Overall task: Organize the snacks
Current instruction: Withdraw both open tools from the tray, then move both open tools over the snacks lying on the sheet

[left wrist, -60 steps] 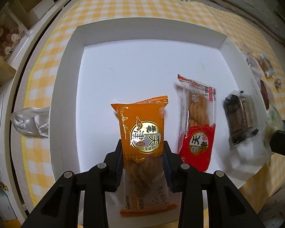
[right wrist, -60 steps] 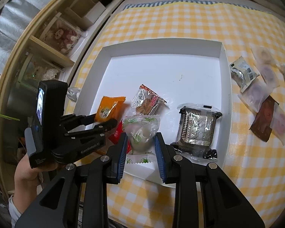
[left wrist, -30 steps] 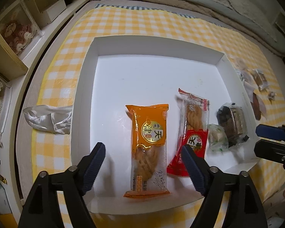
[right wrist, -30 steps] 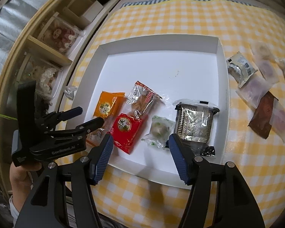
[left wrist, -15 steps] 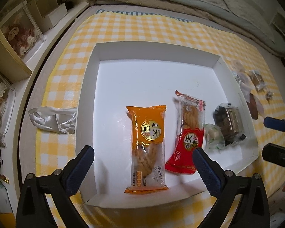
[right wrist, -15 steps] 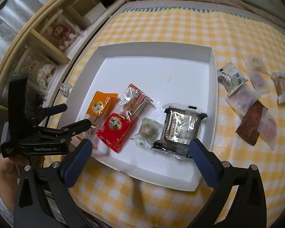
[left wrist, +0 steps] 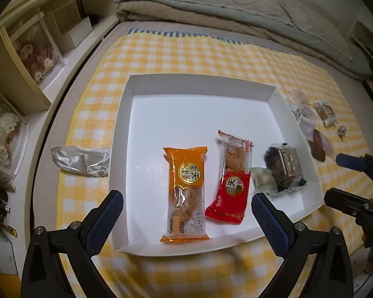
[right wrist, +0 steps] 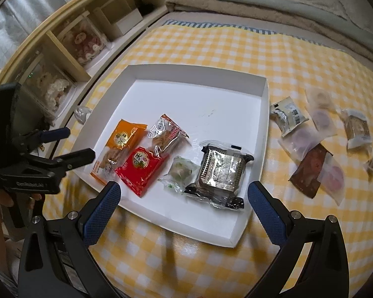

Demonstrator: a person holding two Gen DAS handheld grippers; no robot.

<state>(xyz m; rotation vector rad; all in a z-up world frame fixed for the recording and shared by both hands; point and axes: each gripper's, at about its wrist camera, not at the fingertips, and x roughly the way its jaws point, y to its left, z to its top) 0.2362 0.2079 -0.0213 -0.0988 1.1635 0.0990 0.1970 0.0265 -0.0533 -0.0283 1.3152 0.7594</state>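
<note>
Both grippers have let go and pulled back: left gripper (left wrist: 186, 207) and right gripper (right wrist: 182, 195) stand wide, empty. Orange packet (left wrist: 186, 191) and green snack (right wrist: 177, 171) lie in the white tray (left wrist: 199, 84); loose snacks (right wrist: 308, 166) outside remain.

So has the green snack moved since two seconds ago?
Yes. The green snack left the right gripper and now lies in the tray beside the dark packet.
</note>
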